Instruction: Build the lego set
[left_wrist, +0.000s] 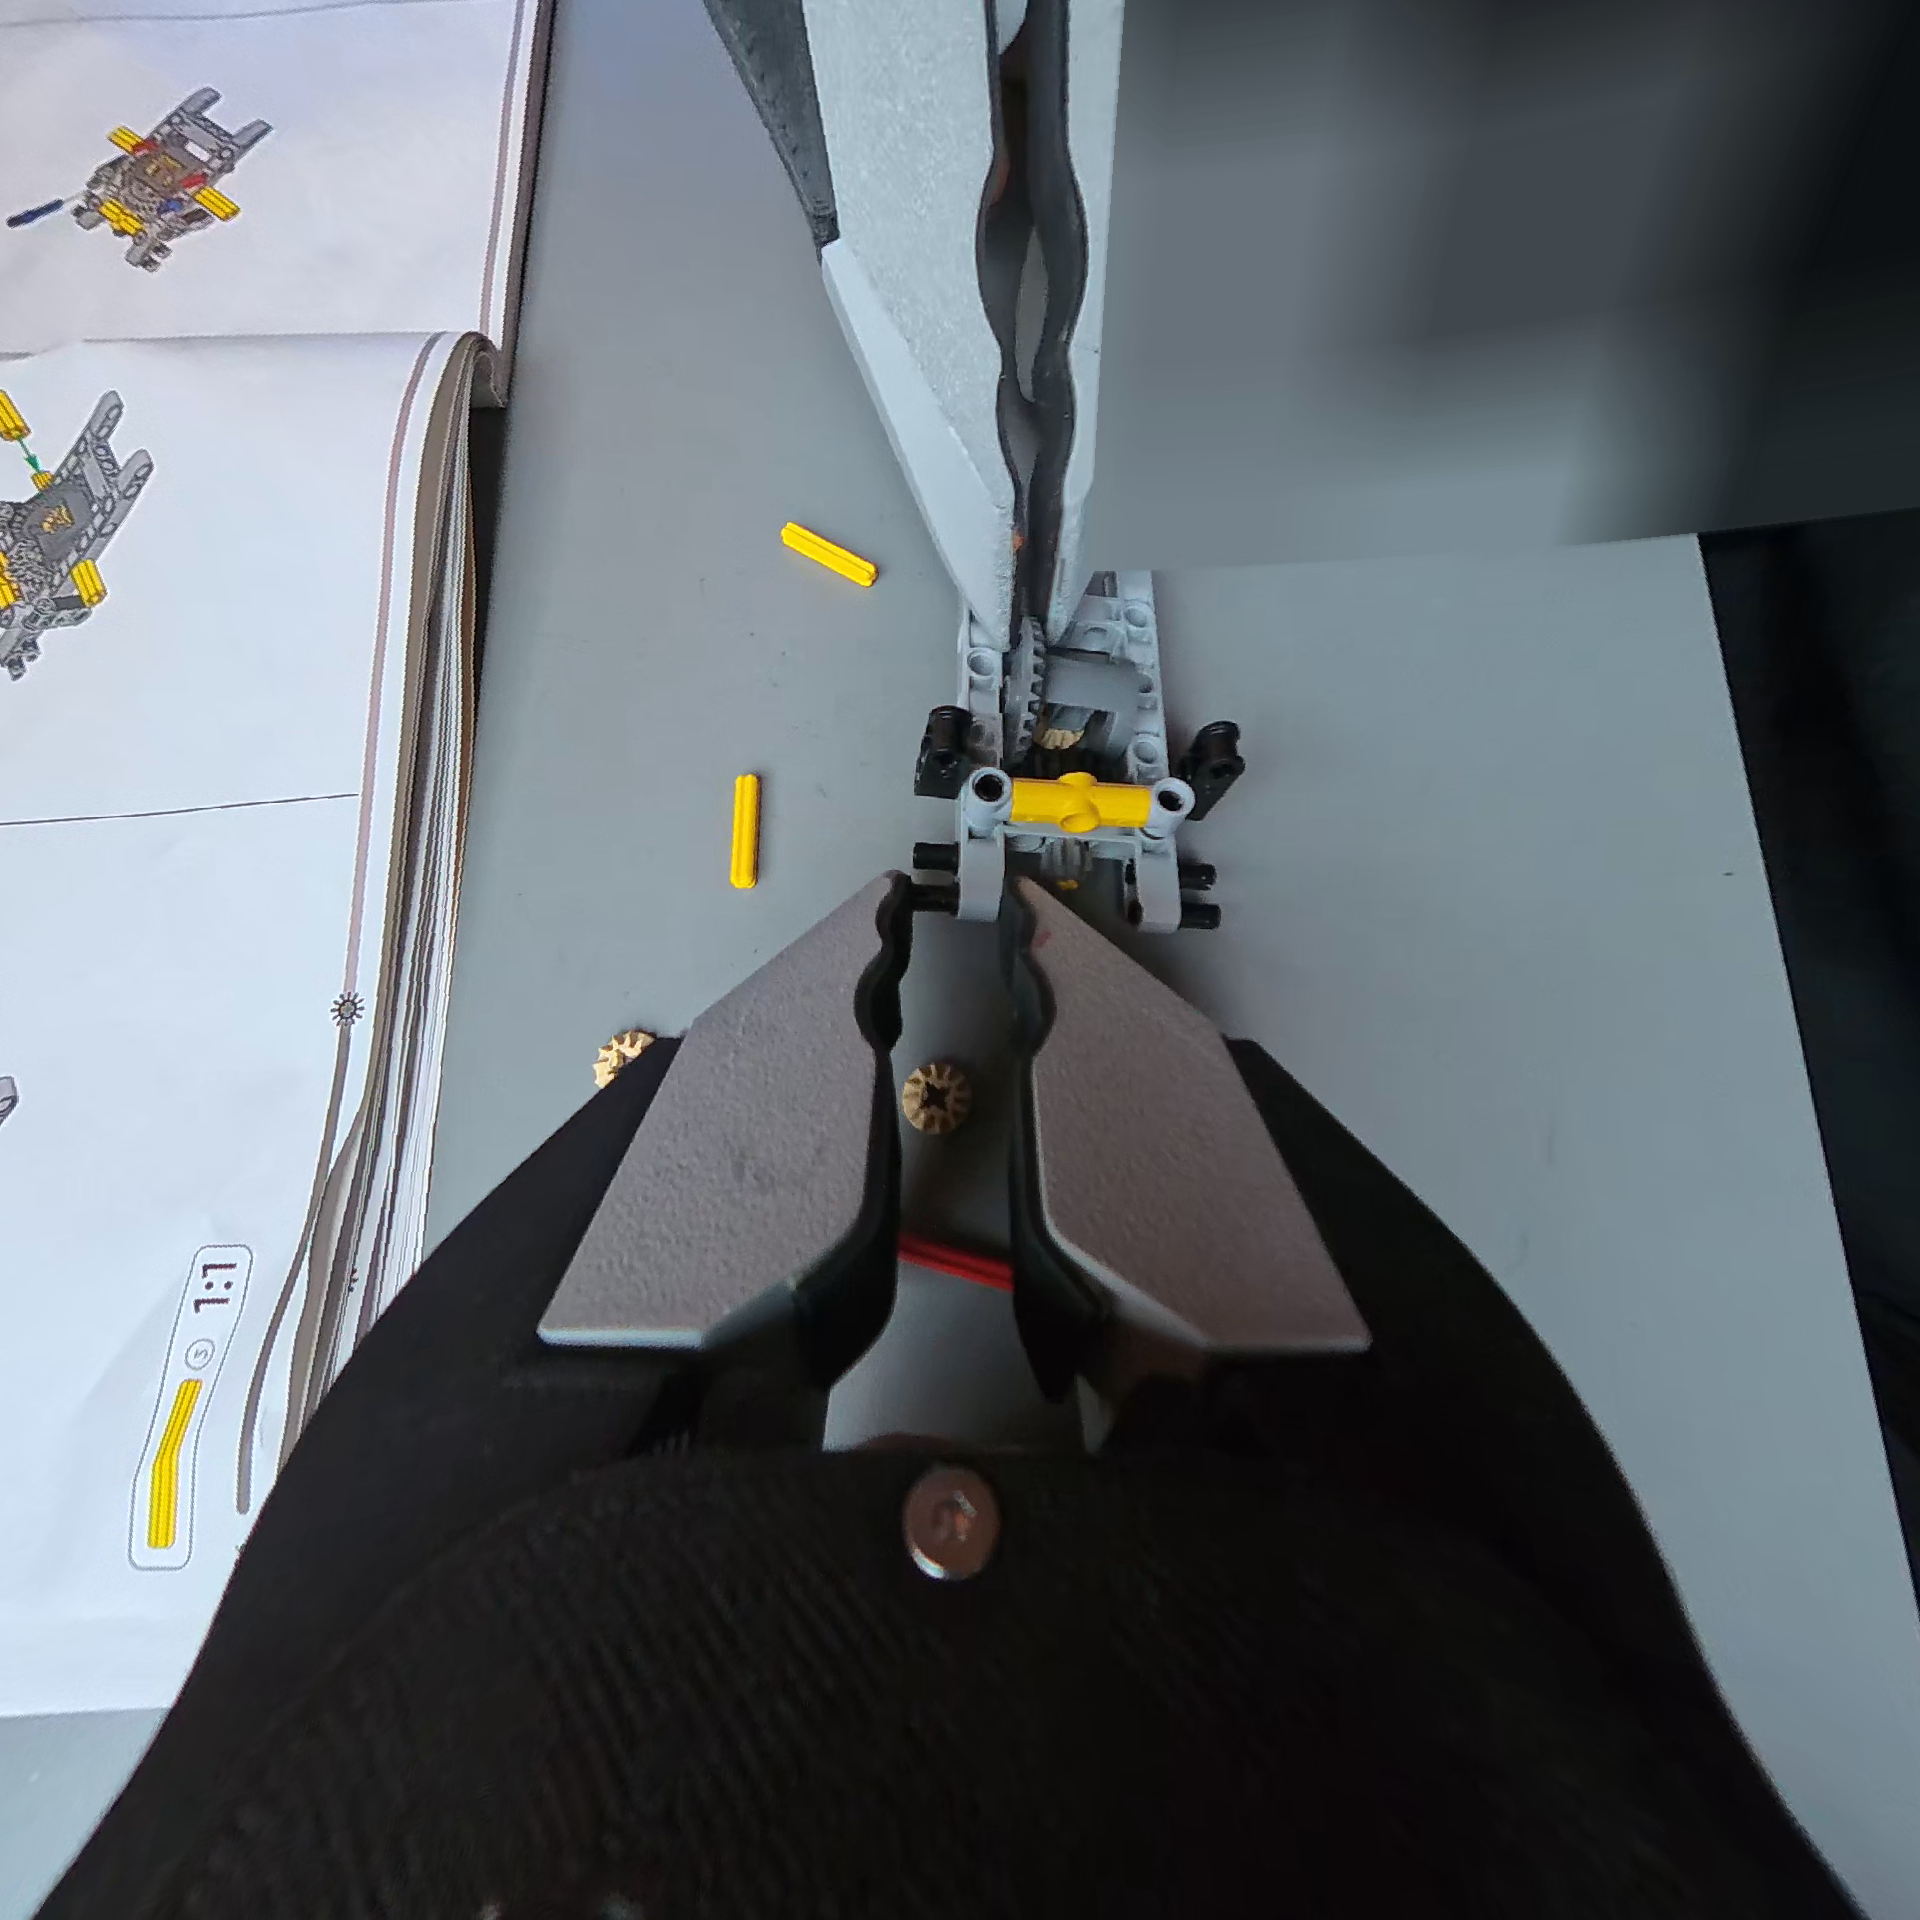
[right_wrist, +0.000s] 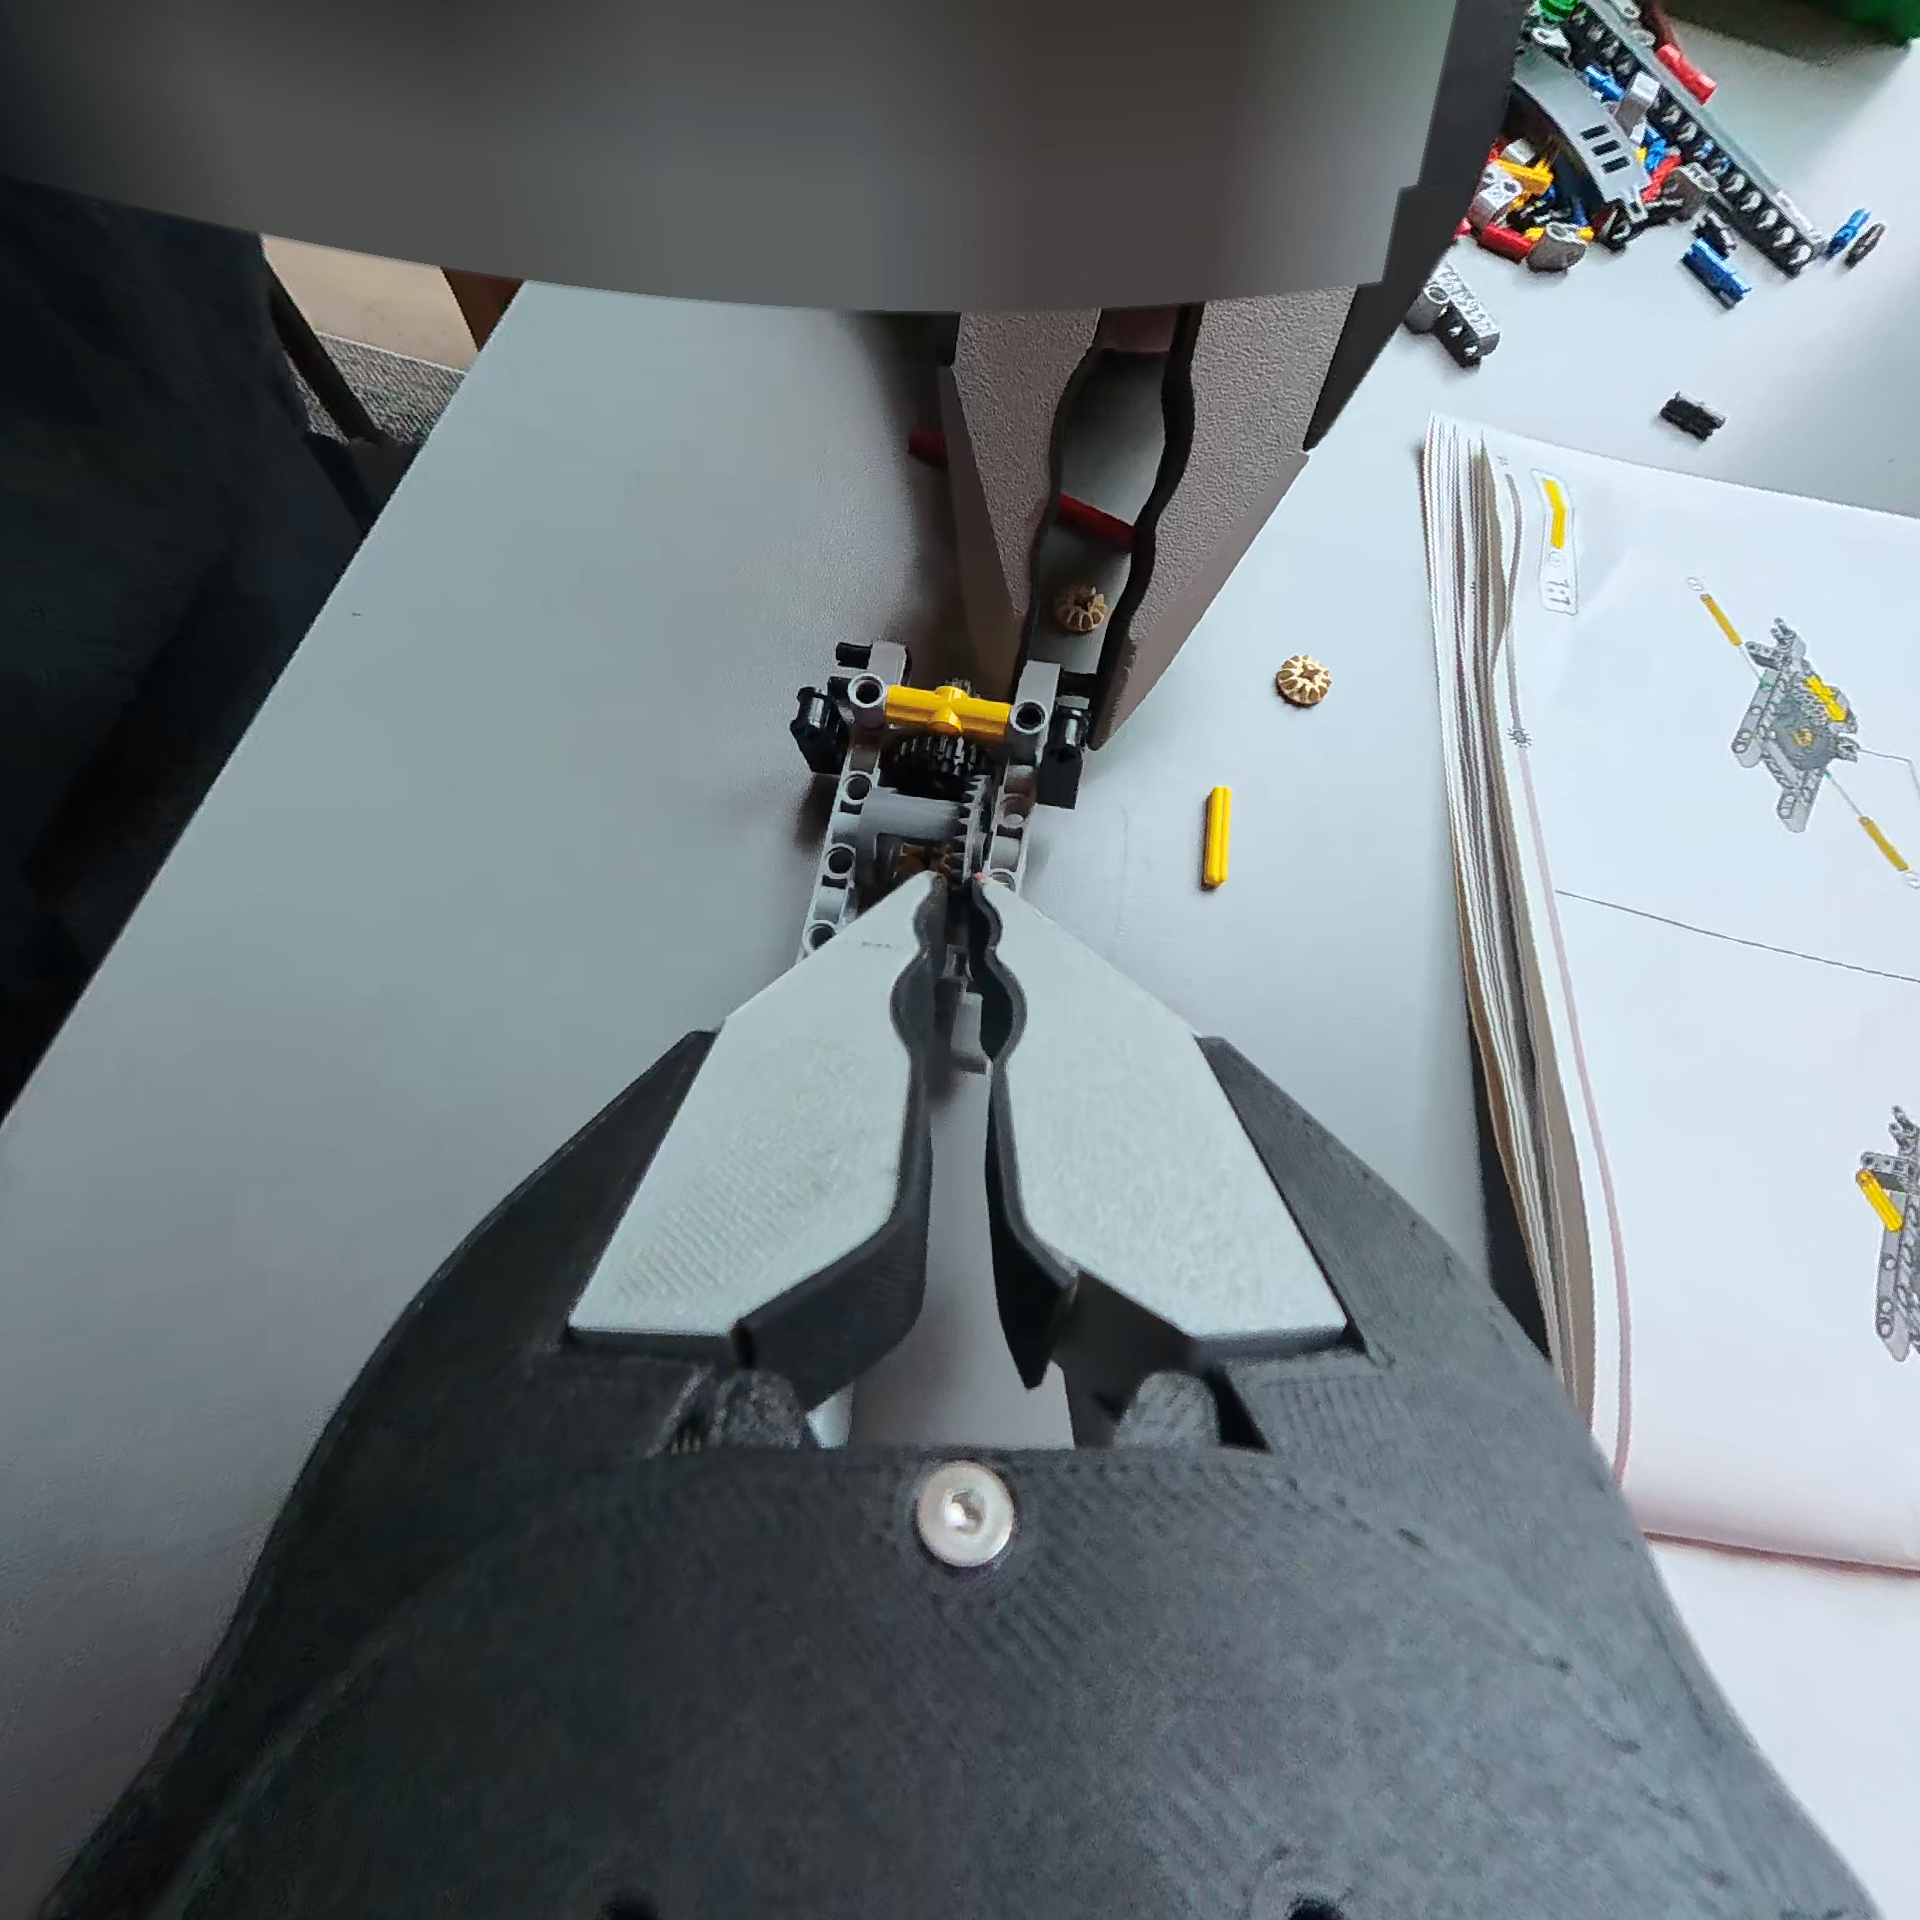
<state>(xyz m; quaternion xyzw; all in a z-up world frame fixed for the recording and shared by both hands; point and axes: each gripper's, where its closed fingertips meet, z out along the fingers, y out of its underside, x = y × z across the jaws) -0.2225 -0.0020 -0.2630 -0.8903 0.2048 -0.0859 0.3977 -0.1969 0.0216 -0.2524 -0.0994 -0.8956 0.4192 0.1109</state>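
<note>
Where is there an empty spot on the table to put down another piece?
The widest bare stretch of table lies on the far side of the grey assembly from the instruction booklet, out to the table edge. The strip between assembly and booklet is crowded: yellow axle, tan gear. The loose brick pile fills the far corner.

Centre frame: your left gripper (left_wrist: 961, 904), fingers (left_wrist: 769, 1122) parted, tips either side of one grey arm of the lego assembly (left_wrist: 1070, 790) on the grey worktop (left_wrist: 1455, 935). Above it, the right gripper (left_wrist: 1023, 582) pinched onto the assembly's far end. Two yellow axles (left_wrist: 828, 554) (left_wrist: 745, 831) left of centre. Two tan gears (left_wrist: 937, 1098) (left_wrist: 621, 1058) and a red axle (left_wrist: 954, 1262) by your fingers. Instruction booklet (left_wrist: 208, 935), left edge.
</note>
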